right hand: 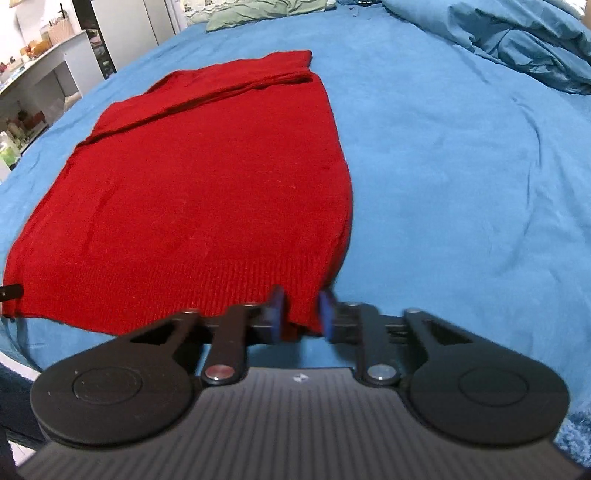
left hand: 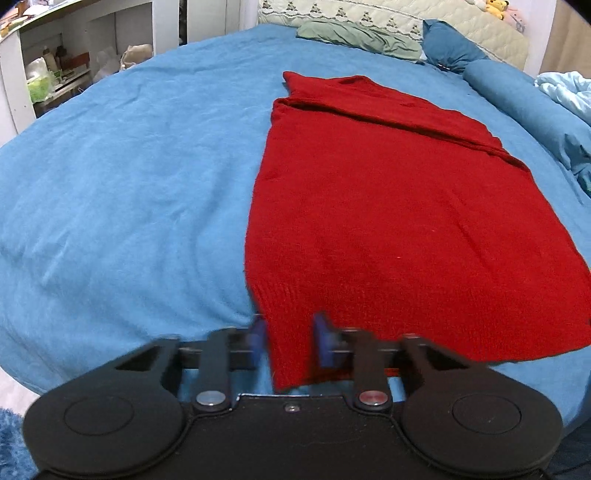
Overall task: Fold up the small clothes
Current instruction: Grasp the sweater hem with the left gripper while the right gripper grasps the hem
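Observation:
A red knit sweater (left hand: 388, 206) lies flat on the blue bedsheet (left hand: 129, 184), its sleeves folded across the far end and its ribbed hem nearest me. My left gripper (left hand: 290, 328) stands at the hem's near left corner, with the cloth between its blue pads (left hand: 258, 332); the jaws are a little apart and blurred. In the right wrist view the sweater (right hand: 207, 184) fills the left half, and my right gripper (right hand: 301, 306) stands at the hem's near right corner with cloth between its pads (right hand: 327, 306), also a little apart.
Pillows and a green cloth (left hand: 354, 35) lie at the head of the bed. A bunched blue duvet (right hand: 517, 40) lies on the right side. White shelves (left hand: 55, 66) with clutter stand to the left. The bedsheet (right hand: 461, 184) stretches on both sides of the sweater.

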The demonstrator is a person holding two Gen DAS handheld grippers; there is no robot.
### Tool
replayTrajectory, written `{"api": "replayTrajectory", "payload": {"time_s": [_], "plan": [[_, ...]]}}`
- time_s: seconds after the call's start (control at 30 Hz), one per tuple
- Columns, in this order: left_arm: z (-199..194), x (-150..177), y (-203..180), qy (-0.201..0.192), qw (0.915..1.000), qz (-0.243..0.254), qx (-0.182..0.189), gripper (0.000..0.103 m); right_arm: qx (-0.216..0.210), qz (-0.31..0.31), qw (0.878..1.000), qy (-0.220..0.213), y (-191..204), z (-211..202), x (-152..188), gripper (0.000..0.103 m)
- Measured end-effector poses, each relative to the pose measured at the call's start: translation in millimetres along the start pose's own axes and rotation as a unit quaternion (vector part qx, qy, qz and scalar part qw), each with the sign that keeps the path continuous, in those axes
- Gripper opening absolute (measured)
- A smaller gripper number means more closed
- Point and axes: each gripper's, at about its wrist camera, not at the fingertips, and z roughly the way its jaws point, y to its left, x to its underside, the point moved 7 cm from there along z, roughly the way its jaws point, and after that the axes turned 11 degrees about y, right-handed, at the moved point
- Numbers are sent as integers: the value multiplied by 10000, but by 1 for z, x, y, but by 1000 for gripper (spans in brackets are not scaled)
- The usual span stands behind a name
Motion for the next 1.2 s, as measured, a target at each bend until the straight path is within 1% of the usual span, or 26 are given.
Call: {"api": "replayTrajectory", "payload": {"time_s": [0.03,0.13,0.23,0.3,0.37,0.43,0.47,0.53,0.57,0.63,0.7,0.8,0.87,0.97,1.07,1.2], "plan": [[-4,0,-1,15,10000,-20,28,8,-17,29,10000,-8,-1,-1,-2,21],[-22,-5,-3,-80,9997,-112,178,6,-225,230,9994,-97,-5,-12,-11,21],[-52,-22,-5,-400,9984,-169,360,6,-521,349,9974,-342,-8,-35,-27,20],[-75,-46,-7,-706,9953,-268,611,6,-793,438,9943,-569,-8,-55,-46,20],[-94,-79,-11,-1008,9915,-332,755,6,-1064,549,9894,-821,-7,-74,-77,20],[-103,-123,-18,-1161,9891,-357,835,6,-1286,640,9843,-1021,-6,-86,-112,20],[-105,-148,-22,-1263,9878,-310,862,6,-1384,673,9817,-1122,-5,-91,-137,20],[-102,-201,-31,-1489,9853,-229,805,6,-1511,691,9771,-1327,-2,-96,-185,20],[-98,-223,-33,-1584,9839,-239,788,6,-1496,647,9760,-1441,0,-94,-216,20],[-82,-270,-35,-1707,9825,-315,673,6,-1214,378,9785,-1625,8,-84,-267,20],[-56,-314,-36,-1748,9820,-441,566,6,-1216,363,9788,-1608,13,-63,-311,20],[-5,-362,-31,-1707,9825,-604,438,6,-1139,572,9792,-1579,10,-17,-374,20],[33,-382,-25,-1623,9836,-708,342,6,-1028,680,9797,-1579,8,21,-407,20],[91,-396,-18,-1339,9866,-902,252,6,-832,675,9838,-1438,8,81,-436,20],[133,-399,-14,-1108,9885,-1002,226,6,-662,636,9877,-1263,10,132,-447,20],[161,-409,-6,-1000,9893,-1035,252,7,-499,642,9897,-1178,10,172,-456,20]]}}
